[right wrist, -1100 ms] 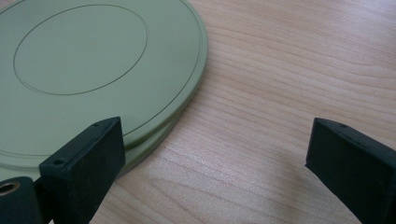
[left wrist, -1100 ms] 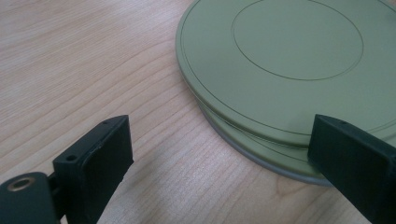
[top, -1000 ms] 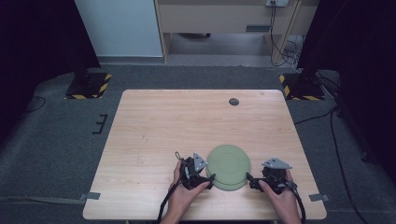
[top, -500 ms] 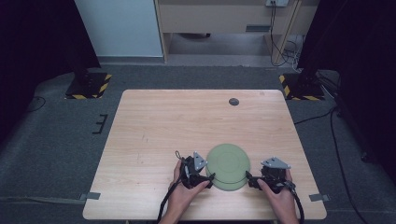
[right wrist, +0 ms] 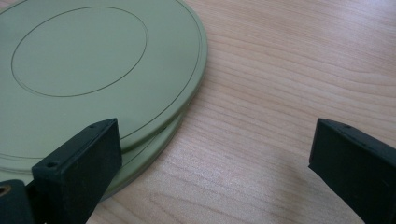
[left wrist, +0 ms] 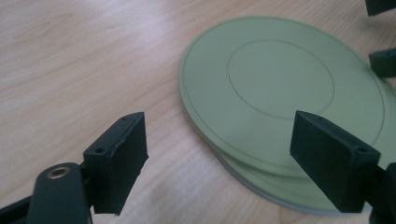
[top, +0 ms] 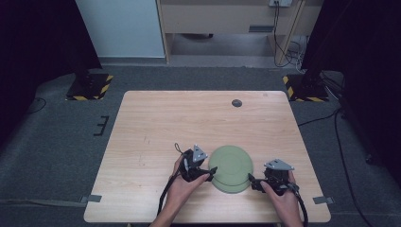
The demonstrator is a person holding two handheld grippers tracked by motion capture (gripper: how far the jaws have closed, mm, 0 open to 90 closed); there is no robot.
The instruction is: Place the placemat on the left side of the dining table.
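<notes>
Pale wooden worktop (top: 156, 123), near edge: two stacked green plates (top: 231, 168) sit upside down, unmoved. Left claw (top: 210, 171) and right claw (top: 251, 182) flank them, both wide, the right edged slightly closer; a lift looks imminent.

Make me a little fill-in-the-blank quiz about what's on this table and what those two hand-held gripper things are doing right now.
1. The stacked plates on the wooden table are ____ in colour.
2. The jaws of the left hand-held gripper stand ____.
3. The right hand-held gripper sits beside the plates with ____ between its jaws but table.
4. The small dark disc lies near the table's ____ edge.

Missing words: green; open; nothing; far
</notes>
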